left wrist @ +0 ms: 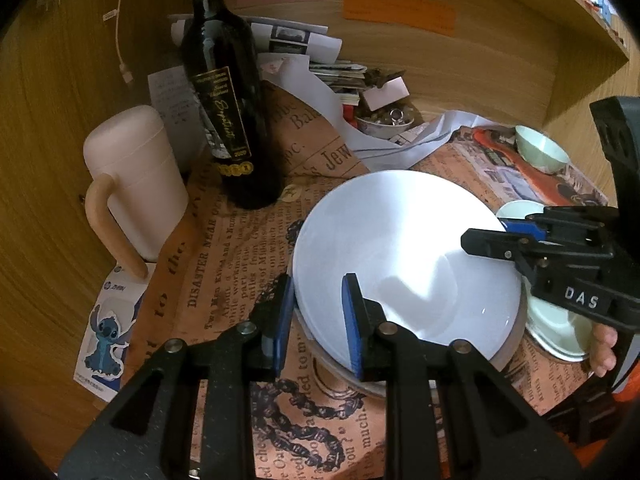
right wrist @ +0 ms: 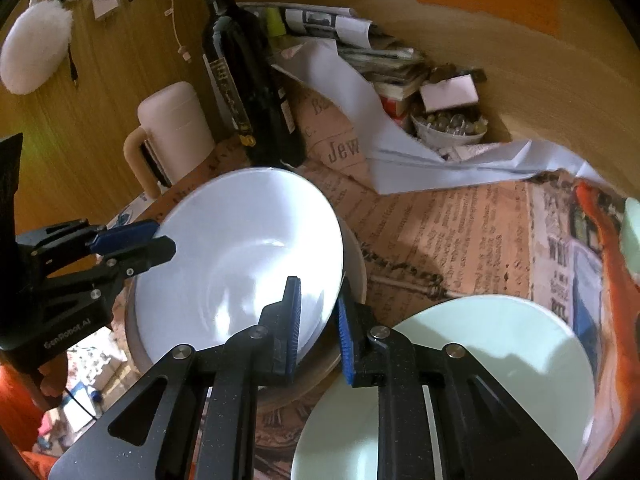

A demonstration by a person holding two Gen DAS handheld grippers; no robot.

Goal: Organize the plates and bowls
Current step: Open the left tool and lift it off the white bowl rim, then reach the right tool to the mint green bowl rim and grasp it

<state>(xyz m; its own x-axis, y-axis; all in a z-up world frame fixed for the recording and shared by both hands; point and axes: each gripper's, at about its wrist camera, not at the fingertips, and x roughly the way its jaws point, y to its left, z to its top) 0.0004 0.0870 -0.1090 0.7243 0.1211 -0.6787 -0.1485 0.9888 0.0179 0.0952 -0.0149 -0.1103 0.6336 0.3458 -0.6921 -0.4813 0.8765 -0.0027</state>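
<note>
Both grippers angled down, left gripper (left wrist: 318, 320) and right gripper (right wrist: 319, 330) fingers clamping white bowl (left wrist: 404, 256) rim.

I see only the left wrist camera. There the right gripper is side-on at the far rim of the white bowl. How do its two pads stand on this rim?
Observer: The right gripper straddles the rim of the white bowl, with one pad inside and one outside, closed on it.
Operator: What lies below that gripper? I see only a pale edge there.
Observer: A pale green plate lies flat on the newspaper-print cloth. It is beside the beige bowl that the white bowl sits in, not under it.
</note>
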